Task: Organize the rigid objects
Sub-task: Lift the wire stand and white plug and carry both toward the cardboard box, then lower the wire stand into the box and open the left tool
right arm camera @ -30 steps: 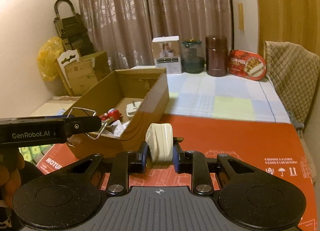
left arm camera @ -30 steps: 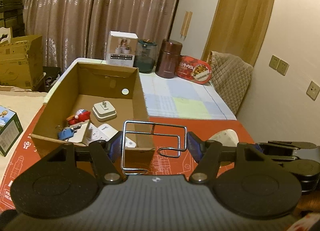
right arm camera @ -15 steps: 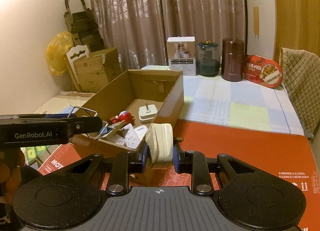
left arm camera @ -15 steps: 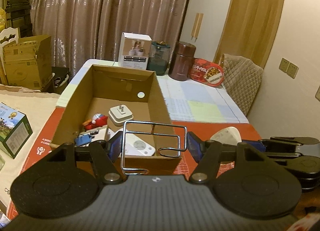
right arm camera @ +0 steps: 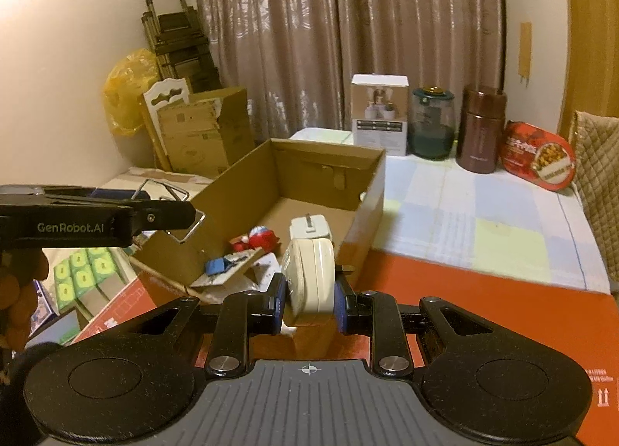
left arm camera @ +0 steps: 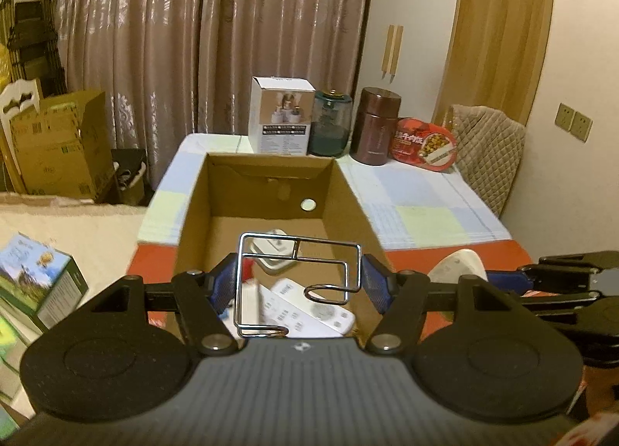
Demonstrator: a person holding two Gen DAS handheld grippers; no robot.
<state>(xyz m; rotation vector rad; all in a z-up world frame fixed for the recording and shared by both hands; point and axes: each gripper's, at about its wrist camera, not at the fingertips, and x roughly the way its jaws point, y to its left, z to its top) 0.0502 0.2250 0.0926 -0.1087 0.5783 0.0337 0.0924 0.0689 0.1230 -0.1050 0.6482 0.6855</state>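
The left tongs (left arm camera: 300,281) are closed on a bent wire rack (left arm camera: 298,283), with its two blue pads pressed against the rack's sides. The rack hangs in the air over the near end of an open cardboard box (left arm camera: 267,190). The right tongs (right arm camera: 309,297) are closed on a cream round case (right arm camera: 311,275), which stands on its edge between the pads, just over the near right corner of the same box.

Inside the box lie a white plug adapter (right arm camera: 309,227), a small red and white toy (right arm camera: 257,239), a blue clip (right arm camera: 216,265) and a white power strip (left arm camera: 305,310). The box stands on a red mat (right arm camera: 483,310) on the table (right arm camera: 464,198), which has a pale checked cloth at the far end.

At the far edge of the table stand a white carton (left arm camera: 280,115), a dark green glass jar (left arm camera: 330,125), a brown flask (left arm camera: 379,127) and a red tin (left arm camera: 423,144). A quilted chair (left arm camera: 489,148) is at the right side of the table. Brown curtains (left arm camera: 212,40) hang behind.
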